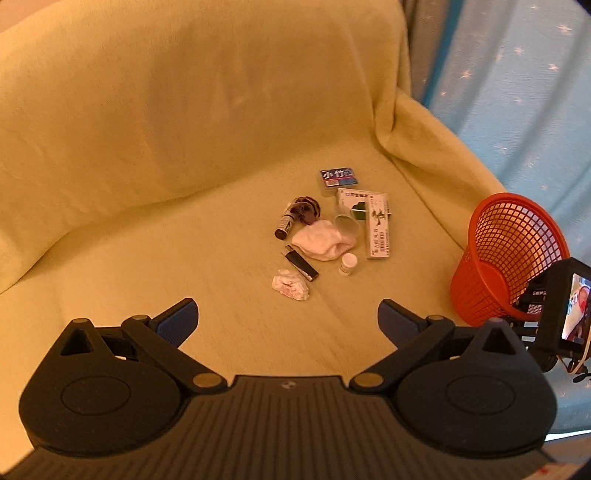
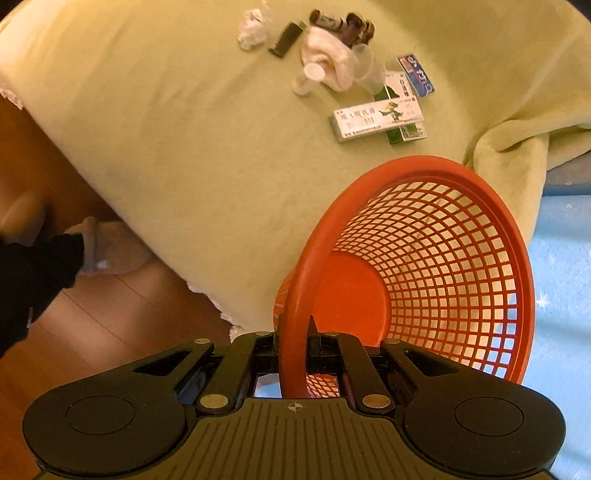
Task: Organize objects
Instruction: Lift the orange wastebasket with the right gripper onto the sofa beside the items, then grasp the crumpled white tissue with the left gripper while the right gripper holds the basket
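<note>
Right wrist view showed the right gripper (image 2: 293,354) clamped on the near rim of an orange mesh basket (image 2: 424,258), its fingers pressed together on the plastic band; the basket tilted away ahead of it, its mouth turned toward the camera and nothing visible inside. Beyond the basket, on a yellow-green sofa cover (image 2: 184,147), lay a white medicine box (image 2: 376,118) across a green box (image 2: 400,131), then a clear plastic cup (image 2: 365,70), a small white bottle (image 2: 308,79) and a white sock (image 2: 328,55), with a black lighter (image 2: 284,38) and a crumpled tissue (image 2: 253,31) farther off to the left. A dark sleeve (image 2: 33,273) hung at the left edge above the wooden floor. From the left wrist view, the left gripper (image 1: 288,321) stood wide open over bare cover, holding nothing. Just ahead of it lay the tissue (image 1: 290,284) and lighter (image 1: 299,263), then the sock (image 1: 321,240) and bottle (image 1: 348,264), a dark vial (image 1: 286,223), and farthest, a blue card pack (image 1: 338,178). The basket (image 1: 506,254) sat well to its right.
</note>
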Available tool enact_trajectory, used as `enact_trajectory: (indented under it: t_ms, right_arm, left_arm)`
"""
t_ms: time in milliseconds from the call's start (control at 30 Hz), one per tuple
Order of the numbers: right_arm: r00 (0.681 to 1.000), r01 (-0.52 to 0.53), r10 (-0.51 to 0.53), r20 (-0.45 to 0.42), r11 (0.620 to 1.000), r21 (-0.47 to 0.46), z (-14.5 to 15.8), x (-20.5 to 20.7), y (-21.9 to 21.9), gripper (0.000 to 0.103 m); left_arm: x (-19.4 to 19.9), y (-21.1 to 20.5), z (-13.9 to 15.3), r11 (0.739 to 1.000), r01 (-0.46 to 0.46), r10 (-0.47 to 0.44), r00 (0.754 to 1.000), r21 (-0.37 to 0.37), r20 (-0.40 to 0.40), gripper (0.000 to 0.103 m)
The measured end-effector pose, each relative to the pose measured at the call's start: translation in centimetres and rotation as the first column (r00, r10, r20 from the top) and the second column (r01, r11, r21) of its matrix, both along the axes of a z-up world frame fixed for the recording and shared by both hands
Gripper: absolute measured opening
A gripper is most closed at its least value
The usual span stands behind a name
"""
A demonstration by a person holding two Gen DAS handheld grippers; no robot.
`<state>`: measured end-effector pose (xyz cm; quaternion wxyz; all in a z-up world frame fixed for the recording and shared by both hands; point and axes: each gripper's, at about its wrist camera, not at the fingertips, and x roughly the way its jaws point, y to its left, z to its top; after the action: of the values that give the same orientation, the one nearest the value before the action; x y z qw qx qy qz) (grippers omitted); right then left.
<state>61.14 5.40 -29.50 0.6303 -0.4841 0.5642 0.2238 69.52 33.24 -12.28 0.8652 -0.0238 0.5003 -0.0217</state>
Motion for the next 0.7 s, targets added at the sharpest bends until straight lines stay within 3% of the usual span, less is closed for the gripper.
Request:
enact_trajectory:
  t_ms: [333,700]
  right_arm:
    - [0.998,0.039,-0.043,-0.034,0.994,-0.104,-2.7,3.8,1.2,0.002]
    - [0.991,0.117,-0.127,-0.042,0.973,-0.197,-4.0,5.3,3.1,0.003]
  left_arm:
    - [5.7,2.8,-4.7,0.994,0.103,-0.104,0.994,-0.020,-0.044,0.102]
    - [10.3,4.9,-11.3,0.951,0.303,-0.307,0.948,-0.061,-0.079,0.102]
